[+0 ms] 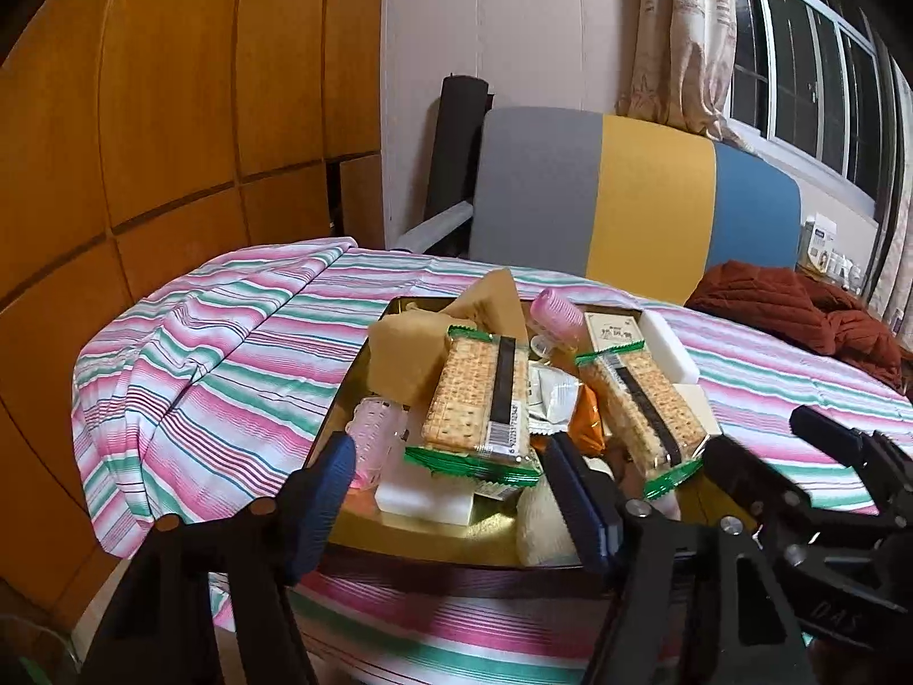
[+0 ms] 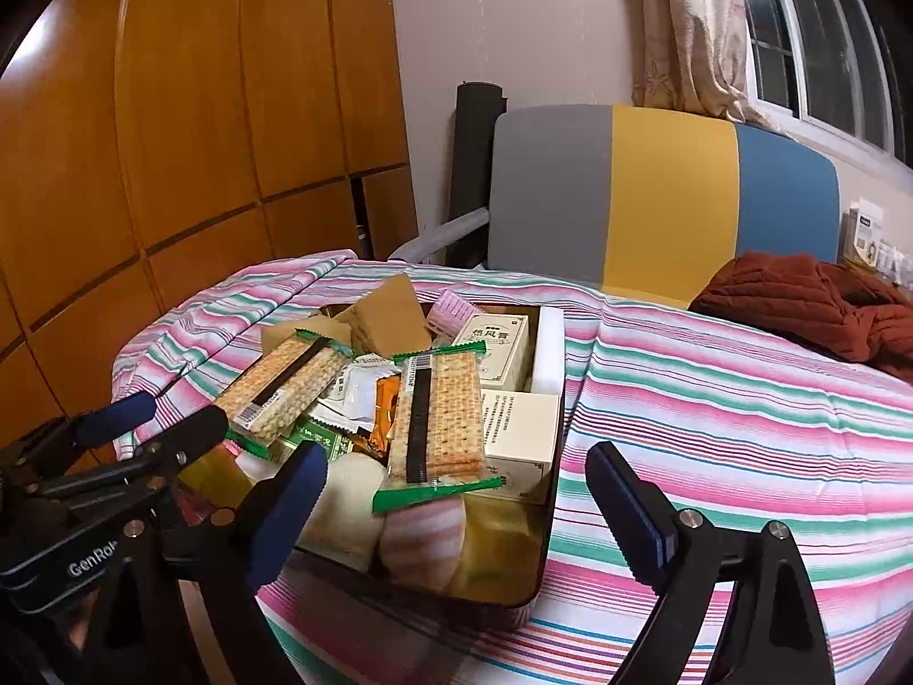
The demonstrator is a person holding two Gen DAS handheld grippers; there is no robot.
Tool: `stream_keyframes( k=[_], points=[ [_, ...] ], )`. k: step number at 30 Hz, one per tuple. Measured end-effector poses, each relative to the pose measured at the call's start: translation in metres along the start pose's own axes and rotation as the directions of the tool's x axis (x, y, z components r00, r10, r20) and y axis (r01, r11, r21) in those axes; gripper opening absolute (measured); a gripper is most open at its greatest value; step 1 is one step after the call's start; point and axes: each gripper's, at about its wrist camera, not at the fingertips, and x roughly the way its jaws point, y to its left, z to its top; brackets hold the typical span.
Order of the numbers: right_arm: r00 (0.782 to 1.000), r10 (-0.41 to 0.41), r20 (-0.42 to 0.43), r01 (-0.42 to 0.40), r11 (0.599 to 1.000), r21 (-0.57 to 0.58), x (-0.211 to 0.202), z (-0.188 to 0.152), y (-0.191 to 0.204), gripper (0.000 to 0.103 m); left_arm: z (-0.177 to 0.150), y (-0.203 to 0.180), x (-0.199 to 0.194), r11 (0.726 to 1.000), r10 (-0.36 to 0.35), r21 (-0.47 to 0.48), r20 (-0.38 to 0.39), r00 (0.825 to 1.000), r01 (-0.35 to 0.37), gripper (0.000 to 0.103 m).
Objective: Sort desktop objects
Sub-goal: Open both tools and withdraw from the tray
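I am holding both grippers above the near edge of a round table draped in a pink, green and white striped cloth (image 2: 713, 399). A shallow rectangular tray (image 2: 542, 542) with a glossy gold floor and dark rim is sitting on the cloth, heaped with the objects to sort.

Left gripper (image 1: 451, 491): I am seeing its blue ribbed pads spread wide, gripping nothing, hanging over the tray's near rim at 6 o'clock. Between the pads, a white foam block (image 1: 422, 494) is lying under a flat cracker pack (image 1: 479, 399) in clear film with green crimped ends.

Right gripper (image 2: 456, 508): its pads are likewise standing wide apart and empty, at 6 o'clock of the right wrist view. A second cracker pack (image 2: 436, 416) is lying tilted just beyond them, resting on a cream carton (image 2: 522, 428). A soft pink-and-white striped roll (image 2: 422, 534) is lying at the tray's near end.

At 12 o'clock in the tray, tan cardboard wedges (image 2: 394, 308) are standing up beside a pink ribbed cylinder (image 1: 550, 308). An orange sachet (image 2: 385, 399) is wedged between the packs.

Beyond the table, a chair back (image 2: 662, 194) in grey, yellow and blue panels is standing, and a rust knit garment (image 2: 816, 297) is lying crumpled at 2 o'clock.
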Motion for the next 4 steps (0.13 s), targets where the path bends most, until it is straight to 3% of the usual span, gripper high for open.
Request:
stream_keyframes(
  k=[4],
  points=[
    [1.000,-0.026,0.002,0.026,1.000,-0.017,-0.0005,-0.0002,0.0030,0.093,0.0018,-0.0001,-0.0024,1.000,0.000,-0.003,0.010,1.000,0.000,0.063]
  ],
)
